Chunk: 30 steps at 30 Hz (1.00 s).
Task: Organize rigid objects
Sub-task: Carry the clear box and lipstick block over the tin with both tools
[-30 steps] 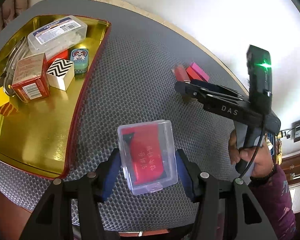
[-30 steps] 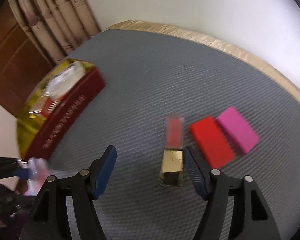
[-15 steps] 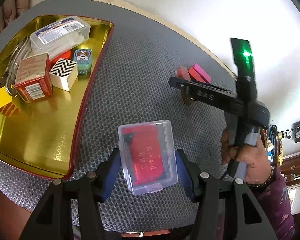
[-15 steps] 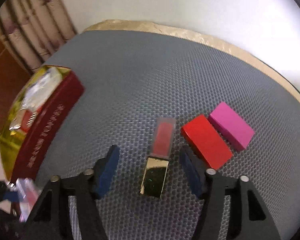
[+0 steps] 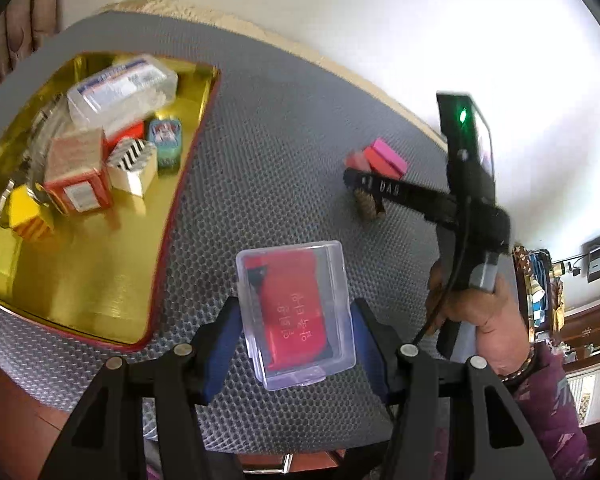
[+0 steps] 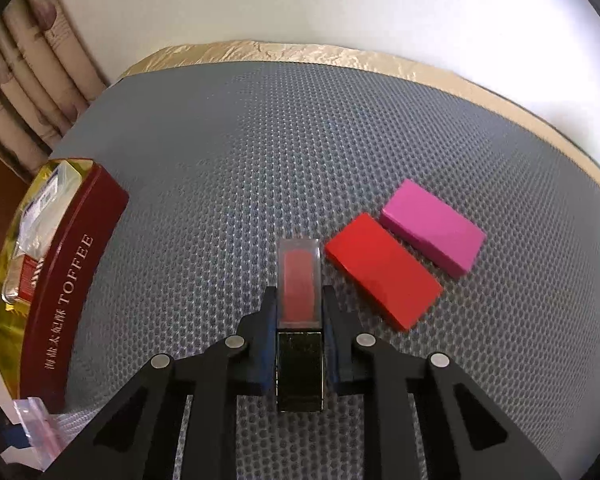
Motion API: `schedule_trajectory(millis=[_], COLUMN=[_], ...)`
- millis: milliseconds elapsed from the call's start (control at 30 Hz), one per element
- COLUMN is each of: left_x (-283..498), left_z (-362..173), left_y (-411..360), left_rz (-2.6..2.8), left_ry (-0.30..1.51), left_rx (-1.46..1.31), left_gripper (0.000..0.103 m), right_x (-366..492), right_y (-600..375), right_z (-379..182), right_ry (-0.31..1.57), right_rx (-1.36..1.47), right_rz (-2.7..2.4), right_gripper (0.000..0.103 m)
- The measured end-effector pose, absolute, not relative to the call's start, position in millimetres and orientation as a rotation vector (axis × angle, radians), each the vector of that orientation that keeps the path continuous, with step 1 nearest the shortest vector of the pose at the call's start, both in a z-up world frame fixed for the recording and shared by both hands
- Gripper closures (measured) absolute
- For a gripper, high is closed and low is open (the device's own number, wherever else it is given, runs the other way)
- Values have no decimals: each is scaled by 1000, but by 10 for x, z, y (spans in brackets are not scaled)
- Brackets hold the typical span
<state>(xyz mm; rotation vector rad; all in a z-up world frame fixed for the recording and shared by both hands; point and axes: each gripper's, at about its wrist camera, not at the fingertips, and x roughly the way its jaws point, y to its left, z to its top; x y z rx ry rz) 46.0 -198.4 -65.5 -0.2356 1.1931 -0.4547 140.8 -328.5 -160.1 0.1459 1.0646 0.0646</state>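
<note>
Gripping one lipstick tube [image 6: 299, 300] in the right hand-held gripper [image 6: 299, 308] beside two blocks, left hand-held gripper [image 5: 294, 332] clamping one clear case [image 5: 296, 312].

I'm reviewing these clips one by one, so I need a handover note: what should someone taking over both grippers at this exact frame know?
Left gripper: shut on the clear case with the red card, above the mat.
Right gripper: shut on the lip gloss tube, at mat level.
Done: several boxes already sit in the gold tin.
Left: carry the case and the tube to the tin; the red block and pink block lie side by side on the mat.
</note>
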Motion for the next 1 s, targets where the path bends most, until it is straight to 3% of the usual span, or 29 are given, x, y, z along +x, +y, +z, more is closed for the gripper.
schedule_trajectory(millis=[333, 500, 1000], left_x=[609, 773, 907], left_z=[-196, -301, -795], left_y=[-1016, -614, -776], left_rz=[-329, -300, -281], left_ry=[1064, 1086, 1137], left_rx=[-267, -244, -112], left_gripper=[47, 47, 46], right_x=[978, 841, 456], right_y=[-3412, -3444, -3348], right_z=[-1620, -1610, -1250], right_ry=[1065, 1057, 989], right_rx=[269, 325, 401], right_rz=[64, 71, 152], right_gripper=[84, 84, 84])
